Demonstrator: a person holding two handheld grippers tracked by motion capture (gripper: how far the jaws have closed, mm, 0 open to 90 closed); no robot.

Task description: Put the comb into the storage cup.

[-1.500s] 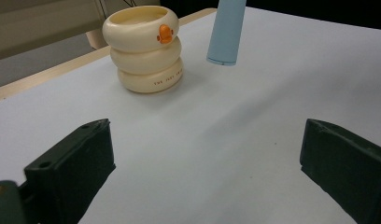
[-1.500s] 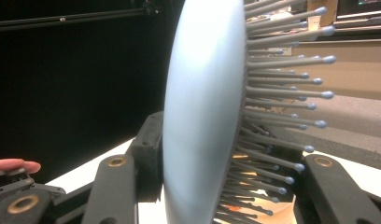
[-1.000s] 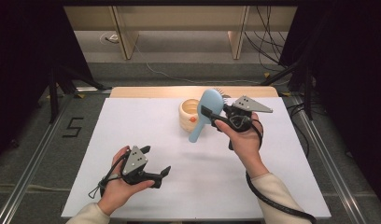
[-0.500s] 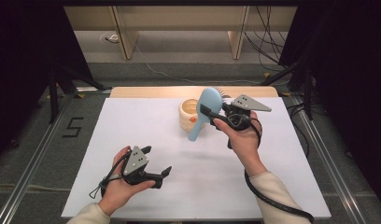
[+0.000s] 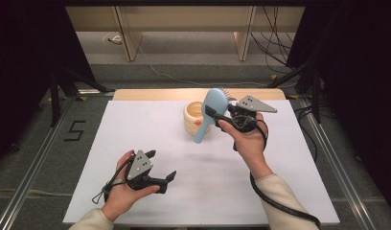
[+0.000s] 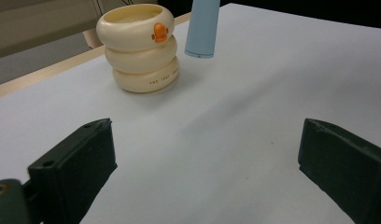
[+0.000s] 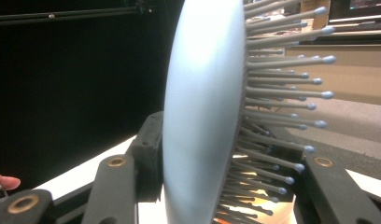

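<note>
My left tool (image 5: 161, 173) sits at about 7 o'clock on the white tabletop (image 5: 136, 134), resting low in the hand with its jaws spread wide and nothing between them; from its own view it looks across bare surface toward the cream ringed holder (image 6: 138, 46) with the orange duck bill. It has no part in the work yet, as I judge it.

Moving right, the holder stands at roughly 12 o'clock near the far edge. My right tool (image 5: 213, 115) is raised just beside it, at about 1 o'clock, jaws pinching the light blue hairbrush (image 5: 209, 116) at its head, bristles facing away from me. The handle hangs down past the holder's near side, clear of the surface. So the pickup is done; I reckon seating the brush in the holder remains.
</note>
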